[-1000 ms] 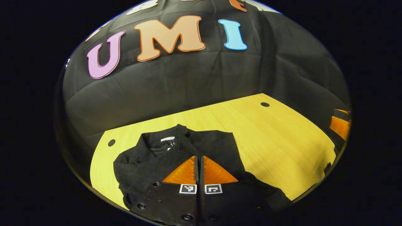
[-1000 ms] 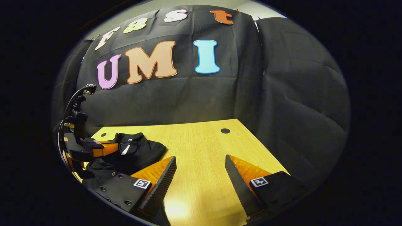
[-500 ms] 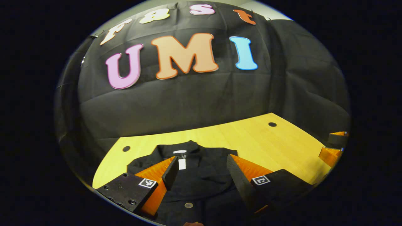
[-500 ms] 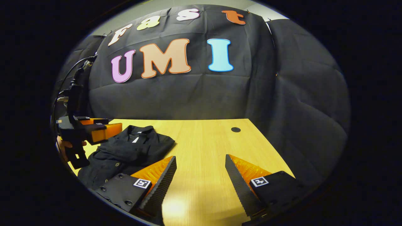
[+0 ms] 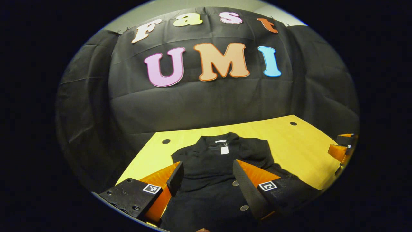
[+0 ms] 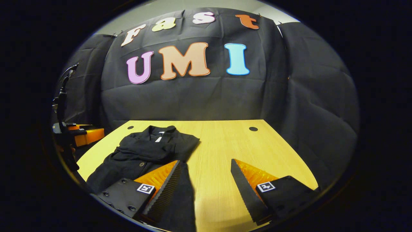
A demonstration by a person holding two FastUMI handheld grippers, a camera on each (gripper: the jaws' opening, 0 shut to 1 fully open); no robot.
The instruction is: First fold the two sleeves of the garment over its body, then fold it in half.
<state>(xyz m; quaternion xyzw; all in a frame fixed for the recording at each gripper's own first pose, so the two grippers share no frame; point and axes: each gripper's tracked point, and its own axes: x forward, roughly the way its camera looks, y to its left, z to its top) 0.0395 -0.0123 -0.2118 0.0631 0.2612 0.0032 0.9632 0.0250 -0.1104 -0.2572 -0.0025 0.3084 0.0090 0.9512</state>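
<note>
Dim booth, warm overhead light, soft shadows, sharp focus, strong fisheye bending at edges

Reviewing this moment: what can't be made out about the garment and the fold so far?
- Garment hem: left gripper view, cut off at the bottom edge behind the left tongs.
- Its near right side: right gripper view, hidden behind a finger of the right tongs.
- White neck tag: too small to read.
- Sleeves: black on black, outlines unclear.
</note>
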